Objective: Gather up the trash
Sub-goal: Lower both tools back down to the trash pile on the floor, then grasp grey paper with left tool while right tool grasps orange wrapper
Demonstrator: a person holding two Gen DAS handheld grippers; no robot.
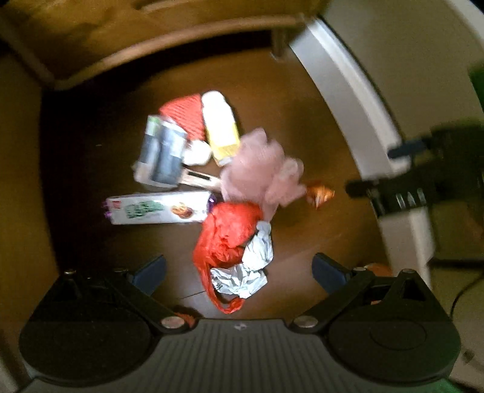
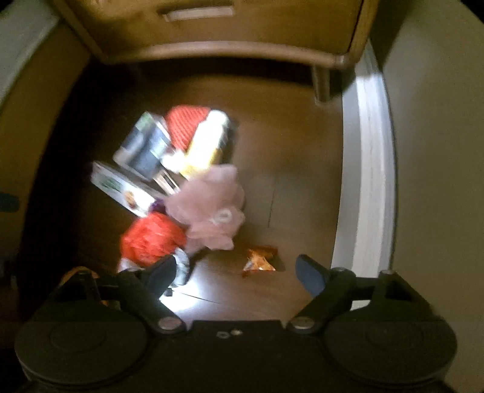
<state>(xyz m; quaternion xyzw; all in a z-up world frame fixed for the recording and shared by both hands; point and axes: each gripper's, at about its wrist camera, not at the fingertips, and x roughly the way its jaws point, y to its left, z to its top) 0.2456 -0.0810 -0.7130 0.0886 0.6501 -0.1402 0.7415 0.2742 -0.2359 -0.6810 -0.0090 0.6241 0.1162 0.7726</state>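
A pile of trash lies on the brown floor. In the left wrist view I see a red plastic bag (image 1: 230, 232), crumpled silver foil (image 1: 245, 272), a pink mesh puff (image 1: 260, 175), a white snack box (image 1: 157, 208), a grey carton (image 1: 163, 151), a yellow-white bottle (image 1: 220, 127) and an orange wrapper (image 1: 319, 193). My left gripper (image 1: 239, 269) is open above the bag and foil, empty. The right gripper shows at that view's right edge (image 1: 393, 172). In the right wrist view my right gripper (image 2: 236, 272) is open, with the orange wrapper (image 2: 260, 260) between its fingers, apart from them. The red bag (image 2: 151, 238) and pink puff (image 2: 211, 205) lie left of it.
A wooden cabinet (image 2: 211, 27) stands behind the pile, with a leg (image 2: 320, 81) at the right. A white baseboard and wall (image 2: 372, 166) run along the right side. In the left wrist view the same white trim (image 1: 341, 99) curves down the right.
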